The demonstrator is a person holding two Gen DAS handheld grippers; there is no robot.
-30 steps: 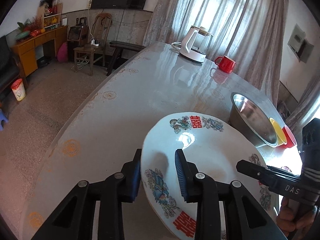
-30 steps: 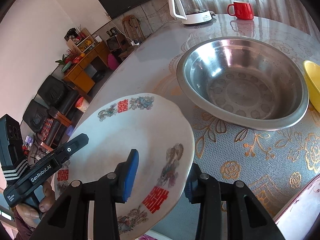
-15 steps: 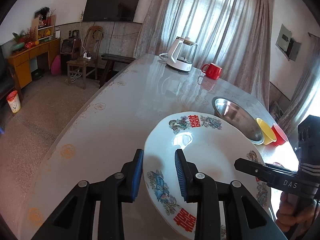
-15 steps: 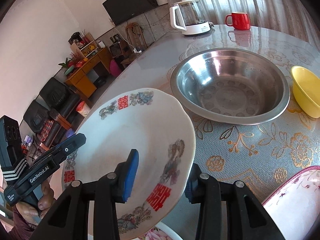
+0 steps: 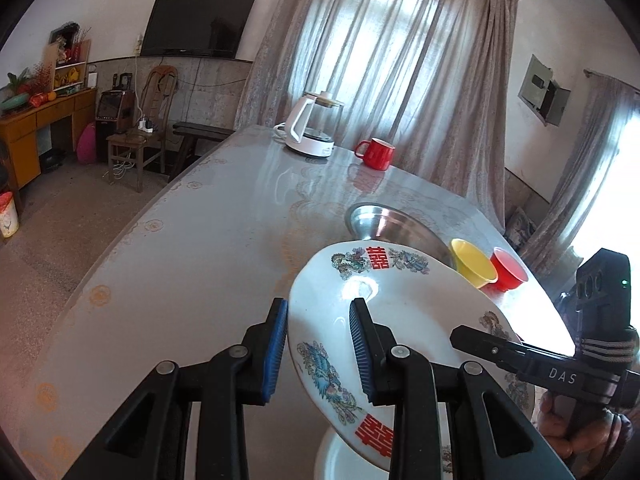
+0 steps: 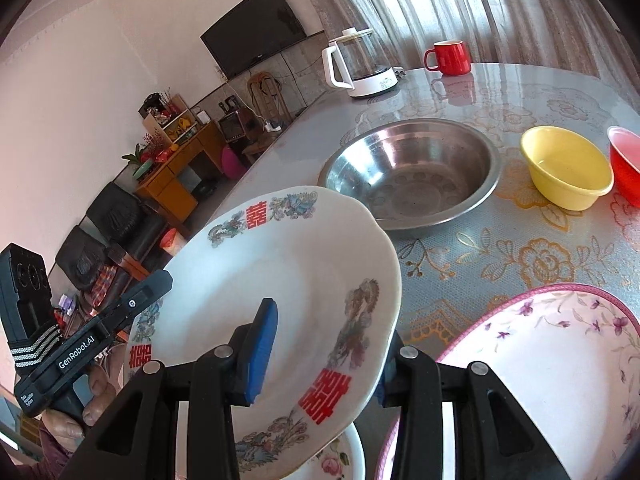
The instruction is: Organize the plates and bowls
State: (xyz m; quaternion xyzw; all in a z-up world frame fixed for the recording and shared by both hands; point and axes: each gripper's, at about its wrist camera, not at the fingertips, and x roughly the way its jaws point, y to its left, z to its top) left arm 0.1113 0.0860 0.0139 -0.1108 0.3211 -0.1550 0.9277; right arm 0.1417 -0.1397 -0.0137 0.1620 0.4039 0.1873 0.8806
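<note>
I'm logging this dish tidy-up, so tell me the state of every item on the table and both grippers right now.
White plate with red characters: lifted, tilted, clamped at opposite rims.
Left gripper: shut on the plate's rim.
Right gripper: shut on the plate's rim.
Steel basin: upright, empty.
Yellow bowl: upright, empty.
Red bowl: upright.
Red mug: upright.
Kettle: upright, lid on.
Floral plate: flat, empty.

Wall-mounted TV (image 5: 198, 26), curtained bright window (image 5: 384, 52), wooden desk (image 5: 38, 128).

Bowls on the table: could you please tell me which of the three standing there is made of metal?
The stainless steel bowl, the widest of the three, left of the yellow bowl and the red bowl in the right wrist view; those two are coloured and look like plastic.
</note>
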